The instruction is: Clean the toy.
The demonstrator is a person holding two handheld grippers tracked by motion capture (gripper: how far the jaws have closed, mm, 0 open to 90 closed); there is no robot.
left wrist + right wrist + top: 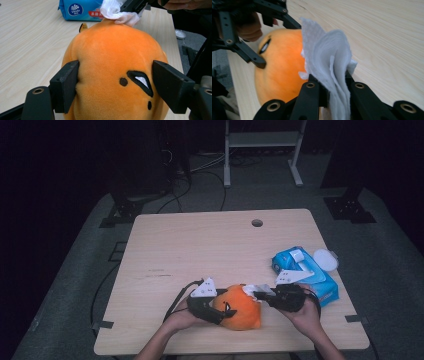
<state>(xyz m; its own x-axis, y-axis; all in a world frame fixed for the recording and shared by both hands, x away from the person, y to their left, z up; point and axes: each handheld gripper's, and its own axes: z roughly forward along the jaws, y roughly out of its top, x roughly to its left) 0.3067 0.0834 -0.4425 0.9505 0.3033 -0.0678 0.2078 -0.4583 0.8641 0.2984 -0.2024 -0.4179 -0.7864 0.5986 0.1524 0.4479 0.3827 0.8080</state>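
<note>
An orange plush toy [240, 307] is seen at the near edge of the table [200, 250], between the two hands, w/ a blue wet-wipe pack [306, 272] just beyond on the right. The left tool [115, 82] is set either side of the plush w/ jaws apart; the left pad is pressed into the fabric, while the right pad looks just beside it, so a firm clamp can't be confirmed. The right tool [334, 85] is clamped together on a white wipe [329, 57], which is laid against the top of the plush. The plush is judged light, soft and squashy, non-slippery; it's best taken across its round sides, low down, so it isn't rolled while wiped. The wipe is limp and thin, prob. damp, easily torn or dropped; a pinch at the bunched end suits it. The embroidered face is given close-up by the left gripper view, the wipe's folds by the right gripper view; the overall layout is given by the high view alone.
</note>
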